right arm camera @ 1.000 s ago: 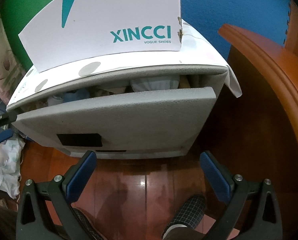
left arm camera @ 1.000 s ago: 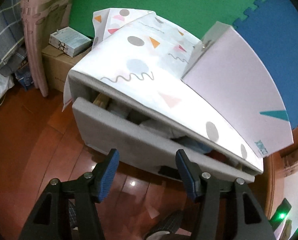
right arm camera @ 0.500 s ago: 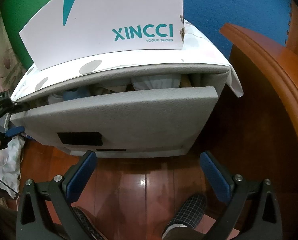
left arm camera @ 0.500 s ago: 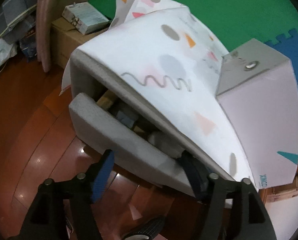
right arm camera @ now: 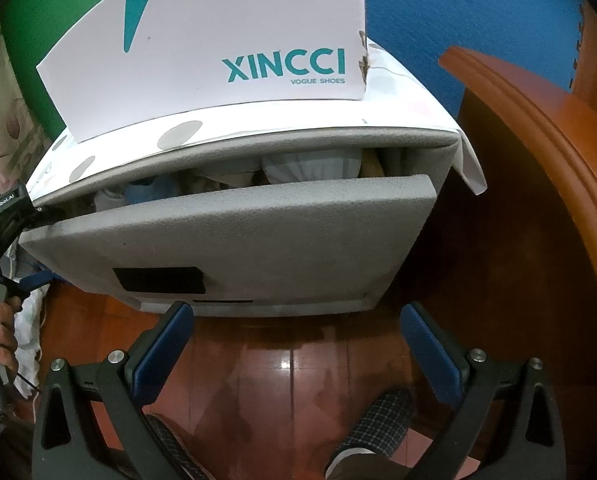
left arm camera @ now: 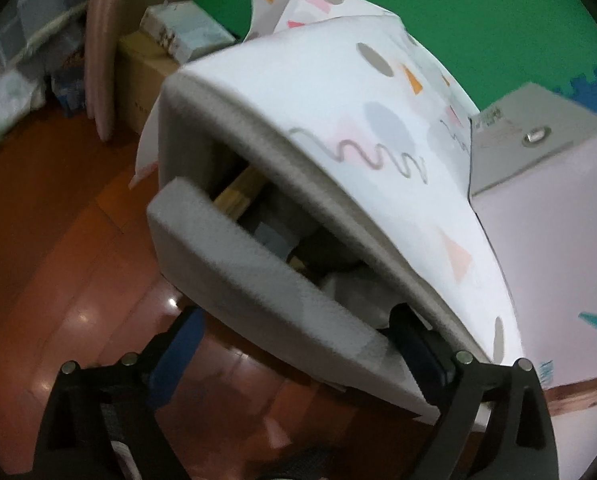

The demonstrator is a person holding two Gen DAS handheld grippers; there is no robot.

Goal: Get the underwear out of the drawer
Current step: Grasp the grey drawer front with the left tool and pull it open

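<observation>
The grey drawer (right arm camera: 238, 240) of a fabric cabinet stands ajar, its front (left arm camera: 258, 280) tilted out. Folded pale and blue underwear (right arm camera: 306, 164) shows in the gap, also as white cloth (left arm camera: 362, 292) in the left wrist view. My left gripper (left arm camera: 296, 316) straddles the drawer front near its left end and its jaws are opening. One finger (left arm camera: 414, 344) is inside the gap and the other stays outside, with neither pad pressing. My right gripper (right arm camera: 296, 312) is open and holds nothing, just before the drawer's lower edge.
A white XINCCI shoe box (right arm camera: 218, 40) sits on the cabinet's patterned cover (left arm camera: 338, 92). Curved wooden furniture (right arm camera: 538, 160) stands close on the right. A cardboard box (left arm camera: 146, 60) and bedding lie at the left. A person's slippered feet (right arm camera: 378, 420) rest on the glossy wood floor.
My left gripper came down close to the drawer's left end and opened wider. One finger slipped into the gap behind the drawer front. The right gripper stayed still.
</observation>
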